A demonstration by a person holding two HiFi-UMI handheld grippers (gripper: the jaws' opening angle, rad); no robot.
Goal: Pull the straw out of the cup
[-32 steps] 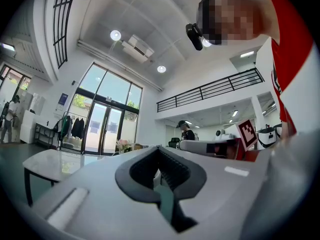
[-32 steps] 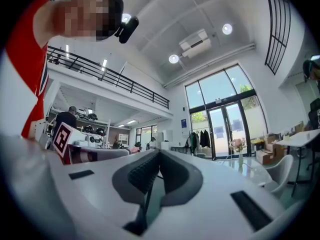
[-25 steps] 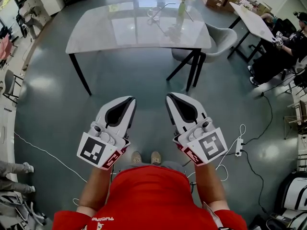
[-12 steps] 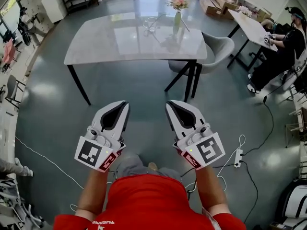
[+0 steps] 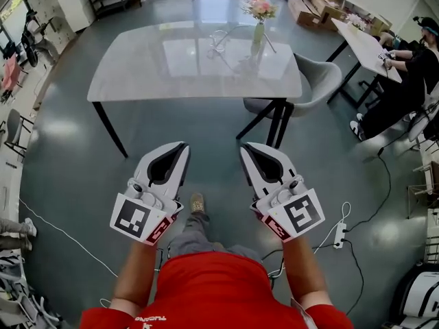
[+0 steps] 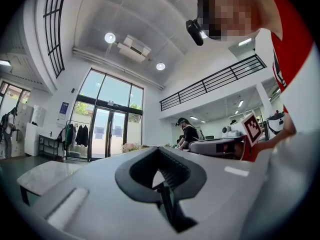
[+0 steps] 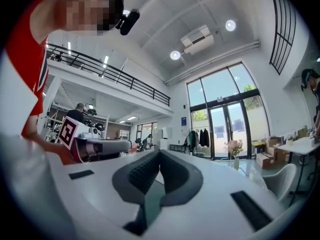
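A clear glass cup [image 5: 218, 40] stands at the far middle of the grey table [image 5: 137, 67], with a thin straw [image 5: 233, 29] slanting out of it to the right. Both grippers hang over the floor well short of the table, side by side and pointing at it. My left gripper [image 5: 180, 147] is shut with nothing in it; its jaws meet in the left gripper view [image 6: 159, 150]. The same holds for my right gripper [image 5: 248, 148], whose closed jaws [image 7: 160, 153] hold nothing. The cup cannot be made out in either gripper view.
A vase of pink flowers [image 5: 258, 11] stands on the table right of the cup. A grey chair [image 5: 319, 70] sits at the table's right corner. Farther right a person [image 5: 411, 67] sits at a second table [image 5: 357, 33]. A power strip [image 5: 338, 234] and cables lie on the floor.
The person has walked towards the table, and one foot now shows forward between the grippers. Both grippers have gone along with the walk, still shut and side by side.
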